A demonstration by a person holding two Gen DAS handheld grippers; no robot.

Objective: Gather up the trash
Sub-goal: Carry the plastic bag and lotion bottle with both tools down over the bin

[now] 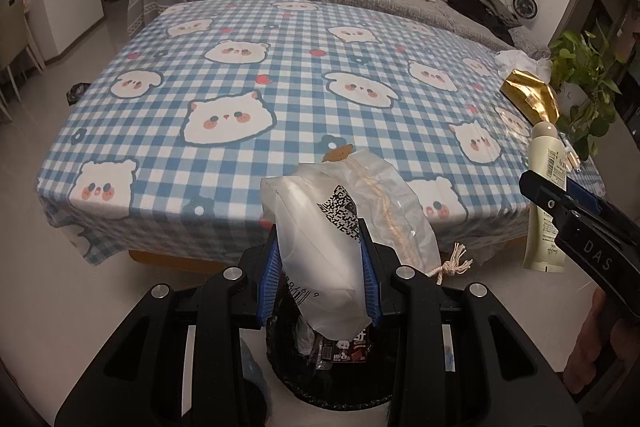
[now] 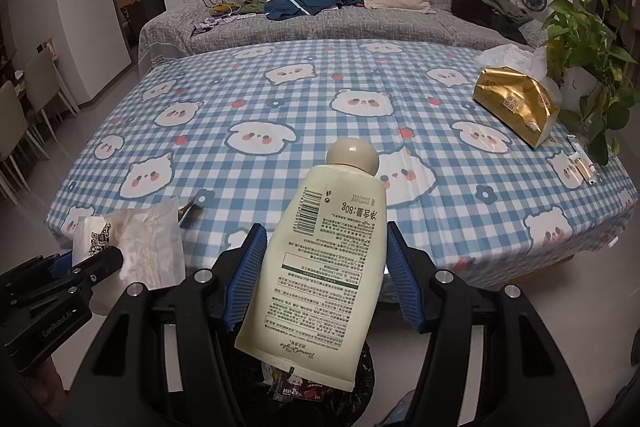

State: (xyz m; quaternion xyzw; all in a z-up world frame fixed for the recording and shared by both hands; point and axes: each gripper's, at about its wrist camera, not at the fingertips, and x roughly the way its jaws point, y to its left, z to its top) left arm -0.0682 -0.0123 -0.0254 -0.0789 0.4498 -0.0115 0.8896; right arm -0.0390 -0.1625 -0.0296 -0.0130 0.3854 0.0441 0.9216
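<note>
Left gripper jaws clamp a white plastic wrapper bag; right gripper jaws, about half open, clamp a cream lotion tube. Both hang over the black mesh trash bin on the floor beside the checked surface. Centre each over the bin mouth, then open fully, one at a time.

Left gripper and right gripper: black angular frames, ribbed blue pads, silver round screws; white lettering marks their sides.
</note>
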